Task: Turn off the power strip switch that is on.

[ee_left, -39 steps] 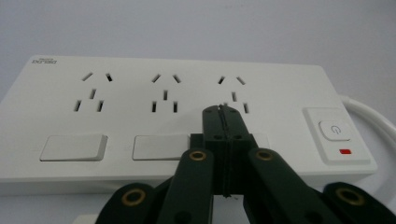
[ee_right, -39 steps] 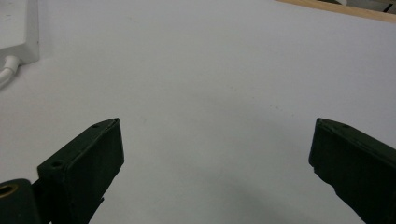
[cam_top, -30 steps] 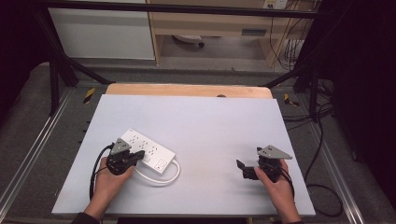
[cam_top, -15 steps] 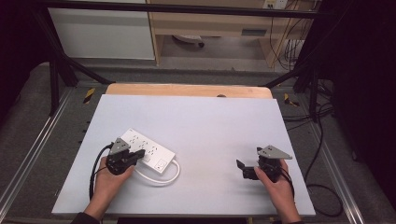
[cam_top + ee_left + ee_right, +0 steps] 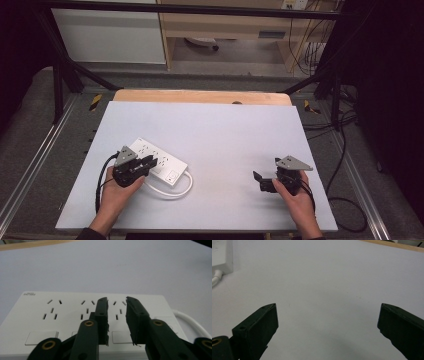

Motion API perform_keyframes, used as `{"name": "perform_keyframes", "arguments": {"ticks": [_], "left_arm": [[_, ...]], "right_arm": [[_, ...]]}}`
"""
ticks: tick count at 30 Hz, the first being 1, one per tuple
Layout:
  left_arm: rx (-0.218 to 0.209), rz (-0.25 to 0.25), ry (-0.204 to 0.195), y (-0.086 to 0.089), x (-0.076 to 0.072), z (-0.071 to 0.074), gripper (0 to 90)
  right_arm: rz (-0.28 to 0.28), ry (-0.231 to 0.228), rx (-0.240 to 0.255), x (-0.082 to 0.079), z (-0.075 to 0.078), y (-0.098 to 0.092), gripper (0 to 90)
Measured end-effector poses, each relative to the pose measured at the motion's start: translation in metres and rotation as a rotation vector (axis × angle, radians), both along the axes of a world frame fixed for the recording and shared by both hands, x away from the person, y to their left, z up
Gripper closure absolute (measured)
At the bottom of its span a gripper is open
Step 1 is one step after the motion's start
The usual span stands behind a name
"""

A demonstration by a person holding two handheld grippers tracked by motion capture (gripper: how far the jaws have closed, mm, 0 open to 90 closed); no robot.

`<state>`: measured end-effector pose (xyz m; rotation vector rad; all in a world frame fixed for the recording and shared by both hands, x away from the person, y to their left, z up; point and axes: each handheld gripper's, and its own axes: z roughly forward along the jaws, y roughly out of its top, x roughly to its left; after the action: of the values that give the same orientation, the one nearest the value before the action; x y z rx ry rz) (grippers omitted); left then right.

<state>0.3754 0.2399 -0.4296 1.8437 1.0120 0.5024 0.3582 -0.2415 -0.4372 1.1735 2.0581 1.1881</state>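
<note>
Lying flat on the grey table point(image 5: 225, 145), a white power strip point(image 5: 159, 160) sits toward the near left part of the surface, angled so that one end points away to the left. Its white cord point(image 5: 170, 192) leaves the near right end of the strip and curls in a loop on the table just beside it. The left gripper point(image 5: 148, 163), held in the person's left hand point(image 5: 117, 192), hangs over the strip's near left edge; in the left gripper view its jaws stand a narrow gap apart above the strip's sockets point(image 5: 87, 308), gripping nothing. The right gripper point(image 5: 260, 181), held in the right hand point(image 5: 297, 197), is well apart from the strip, out to its right over bare table, pointing back toward the strip with its jaws spread wide and empty.
</note>
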Motion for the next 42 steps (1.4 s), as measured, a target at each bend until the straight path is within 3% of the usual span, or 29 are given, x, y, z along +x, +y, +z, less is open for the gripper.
{"name": "perform_keyframes", "arguments": {"ticks": [22, 30, 33, 42], "left_arm": [[-0.019, 0.015, -0.046, -0.0046, -0.0015, 0.0046, 40.5], [-0.041, 0.038, -0.048, -0.0072, -0.0012, 0.0063, 19.6], [-0.052, 0.055, -0.031, -0.0071, -0.0004, 0.0071, 9.7], [-0.064, 0.056, -0.060, -0.0066, -0.0014, 0.0096, 6.1]], "right_arm": [[0.000, 0.003, 0.002, -0.0003, 0.0001, 0.0003, 3.6], [0.001, 0.003, 0.002, -0.0003, 0.0001, 0.0002, 3.6], [0.001, 0.002, 0.001, -0.0002, 0.0000, 0.0002, 3.6], [0.001, 0.002, 0.001, -0.0003, 0.0000, 0.0002, 3.6]]}}
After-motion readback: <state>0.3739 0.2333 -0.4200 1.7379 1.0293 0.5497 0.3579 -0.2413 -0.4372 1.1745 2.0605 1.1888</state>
